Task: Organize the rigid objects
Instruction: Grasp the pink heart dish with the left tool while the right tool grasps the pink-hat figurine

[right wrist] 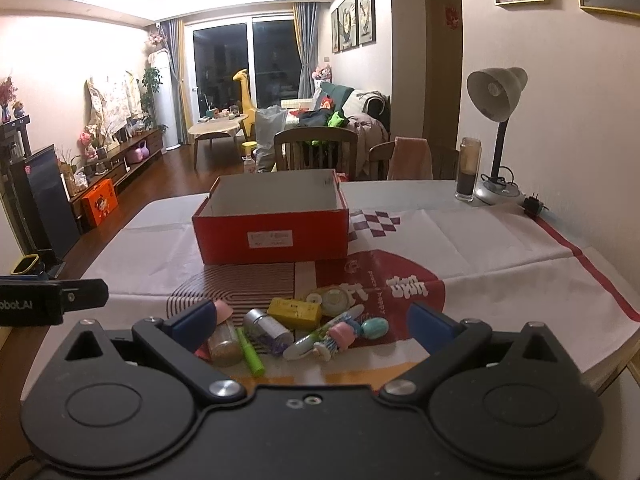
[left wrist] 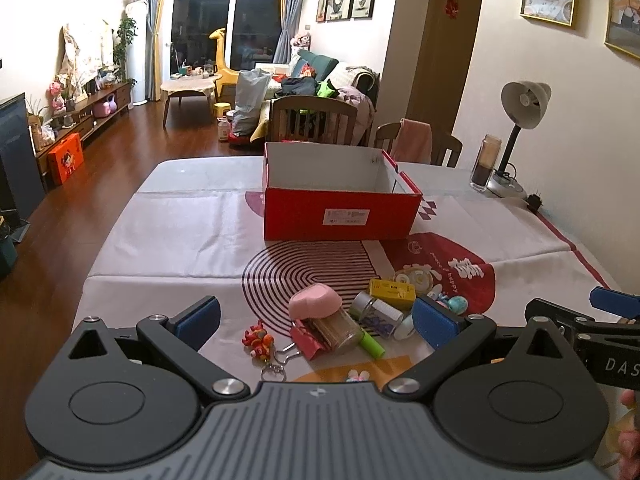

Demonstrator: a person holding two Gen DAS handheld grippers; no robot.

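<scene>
A pile of small objects lies on the tablecloth near the front edge: a pink holder (left wrist: 315, 300), a clear jar of toothpicks (left wrist: 335, 330), a silver-capped jar (left wrist: 376, 312), a yellow box (left wrist: 391, 292), a green tube (left wrist: 372, 346), a red binder clip (left wrist: 306, 342) and a colourful keyring toy (left wrist: 258, 340). An open red shoebox (left wrist: 340, 212) stands behind them, empty as far as I see. My left gripper (left wrist: 316, 322) is open above the pile. My right gripper (right wrist: 316, 322) is open over the same pile, with the yellow box (right wrist: 294, 312) and green tube (right wrist: 250, 352) between its fingers.
A desk lamp (left wrist: 520, 120), a tall glass jar (left wrist: 485, 164) and a black plug (left wrist: 534, 202) stand at the table's back right. Two wooden chairs (left wrist: 314, 120) are behind the table. The table's left edge drops to the wooden floor (left wrist: 120, 152).
</scene>
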